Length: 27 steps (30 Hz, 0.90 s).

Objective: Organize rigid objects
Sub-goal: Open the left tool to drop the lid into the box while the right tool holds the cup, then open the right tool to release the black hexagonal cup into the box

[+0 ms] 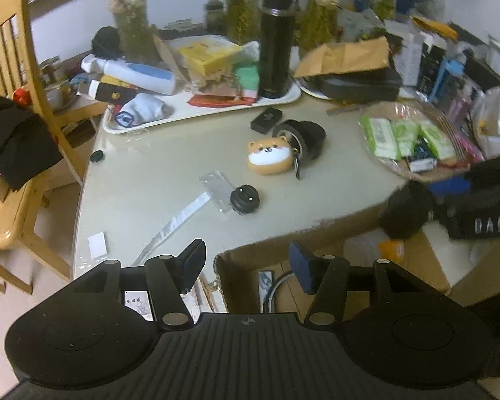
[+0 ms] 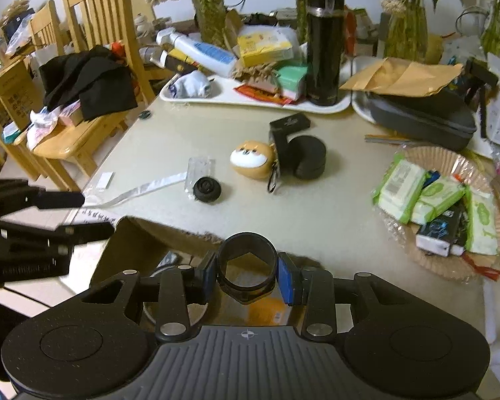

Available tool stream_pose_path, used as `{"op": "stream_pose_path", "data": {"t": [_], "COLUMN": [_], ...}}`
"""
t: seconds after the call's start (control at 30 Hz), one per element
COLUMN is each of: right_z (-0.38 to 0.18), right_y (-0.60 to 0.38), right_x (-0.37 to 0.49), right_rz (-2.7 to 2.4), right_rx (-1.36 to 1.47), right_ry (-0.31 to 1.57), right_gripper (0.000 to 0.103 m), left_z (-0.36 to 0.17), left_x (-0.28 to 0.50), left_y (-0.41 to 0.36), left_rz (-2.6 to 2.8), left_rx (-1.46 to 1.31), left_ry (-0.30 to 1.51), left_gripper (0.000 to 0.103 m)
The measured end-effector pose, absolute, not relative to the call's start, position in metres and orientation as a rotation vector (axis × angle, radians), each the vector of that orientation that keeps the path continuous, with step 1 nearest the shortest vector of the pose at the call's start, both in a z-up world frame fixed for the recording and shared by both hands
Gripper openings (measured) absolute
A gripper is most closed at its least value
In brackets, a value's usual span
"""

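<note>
Jaws: right gripper [image 2: 246, 275] clamps a black ring [image 2: 246, 266]; left gripper [image 1: 246, 266] stands released, empty.
Beneath both jaws sits a cardboard box [image 1: 316, 286].

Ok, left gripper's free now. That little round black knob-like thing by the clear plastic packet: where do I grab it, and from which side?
Take the round black piece across its ribbed outer rim, coming down from above. It lies flat on the table, low and circular, so a side approach has little to catch. Set the left gripper so neither finger lands on the clear packet touching its left edge.
</note>
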State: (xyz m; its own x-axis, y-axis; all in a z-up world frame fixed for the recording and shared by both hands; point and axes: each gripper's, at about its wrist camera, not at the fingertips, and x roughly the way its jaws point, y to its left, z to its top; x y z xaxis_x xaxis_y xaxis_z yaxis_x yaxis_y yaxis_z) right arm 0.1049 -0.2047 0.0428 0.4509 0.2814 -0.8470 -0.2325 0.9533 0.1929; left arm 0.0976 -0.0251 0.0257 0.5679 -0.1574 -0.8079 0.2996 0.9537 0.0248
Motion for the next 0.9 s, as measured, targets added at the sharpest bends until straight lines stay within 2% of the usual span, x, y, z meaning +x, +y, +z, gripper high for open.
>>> {"op": "stream_pose_path", "data": {"t": [0.7,0.73,0.8,0.87,0.9], "right_z": [0.01,0.009,0.01,0.014,0.016], "right_y": [-0.192,-0.192,-0.192,-0.194,-0.194], "right_x": [0.086,0.087,0.087,0.087,0.088], "right_rz": [0.394,0.393,0.384,0.374,0.369], "right_rx": [-0.057,-0.059,-0.065,-0.067,-0.065], "right_ry": [1.252,1.254,1.243,1.213,1.198], "right_gripper": [0.041,0.043,0.063,0.077,0.08], "left_z": [0.03,0.029,0.03,0.03,0.03], "left_x": [0.103,0.103,0.104,0.105,0.105], "left_y": [-0.024,-0.023,-0.022,-0.022,-0.022], "left_rz": [-0.256,-0.253,-0.25,-0.25,-0.25], "left_rx": [0.134,0.132,0.126,0.124,0.125], "left_ry": [0.937,0.941,0.943,0.943,0.944], "left_gripper": [0.055,0.055,0.055,0.055,0.055]}}
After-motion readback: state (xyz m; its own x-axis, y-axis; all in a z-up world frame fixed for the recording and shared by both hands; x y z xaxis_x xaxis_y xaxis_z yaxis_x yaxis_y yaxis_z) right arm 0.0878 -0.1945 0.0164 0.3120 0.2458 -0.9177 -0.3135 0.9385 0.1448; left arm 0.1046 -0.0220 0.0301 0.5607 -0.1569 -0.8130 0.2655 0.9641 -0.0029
